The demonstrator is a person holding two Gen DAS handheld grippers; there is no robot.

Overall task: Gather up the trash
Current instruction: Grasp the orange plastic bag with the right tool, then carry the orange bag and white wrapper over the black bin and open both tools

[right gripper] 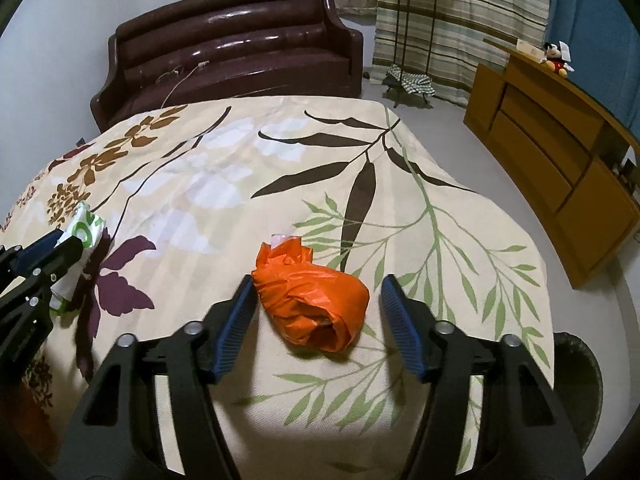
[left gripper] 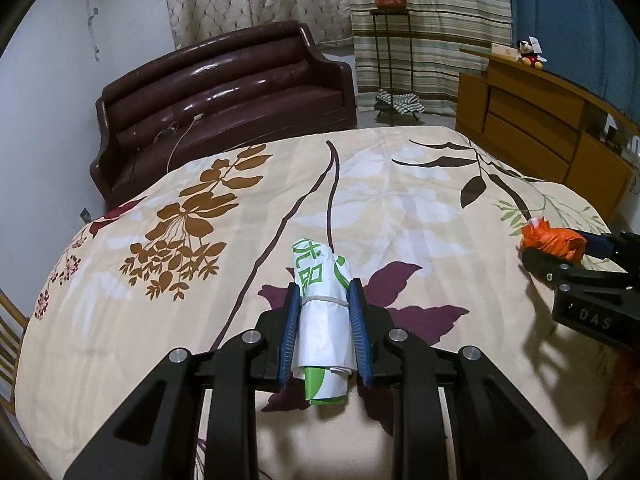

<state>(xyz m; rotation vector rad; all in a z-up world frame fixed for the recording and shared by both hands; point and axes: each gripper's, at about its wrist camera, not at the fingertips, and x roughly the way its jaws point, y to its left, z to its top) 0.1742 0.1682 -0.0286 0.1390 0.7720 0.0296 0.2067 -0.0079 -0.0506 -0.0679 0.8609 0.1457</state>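
Left view, white and green roll [left gripper: 325,312]: on the bed [left gripper: 400,184], long way pointing away toward the sofa [left gripper: 224,92].
Left view, left tool [left gripper: 325,320]: narrow, blue pads squeezing the roll's sides.
Right view, orange bag [right gripper: 314,300]: on the bed, long way slanting from far left to near right, open end toward the camera.
Right view, right tool [right gripper: 318,324]: wide, around the bag; left pad at the bag's edge, right pad apart.

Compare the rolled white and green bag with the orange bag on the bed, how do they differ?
The white and green bag is a tight roll bound by a rubber band; the orange bag is a loose crumpled bundle. The left gripper is shut on the white one; the right gripper straddles the orange one, not gripping. Both are on the floral bedspread.
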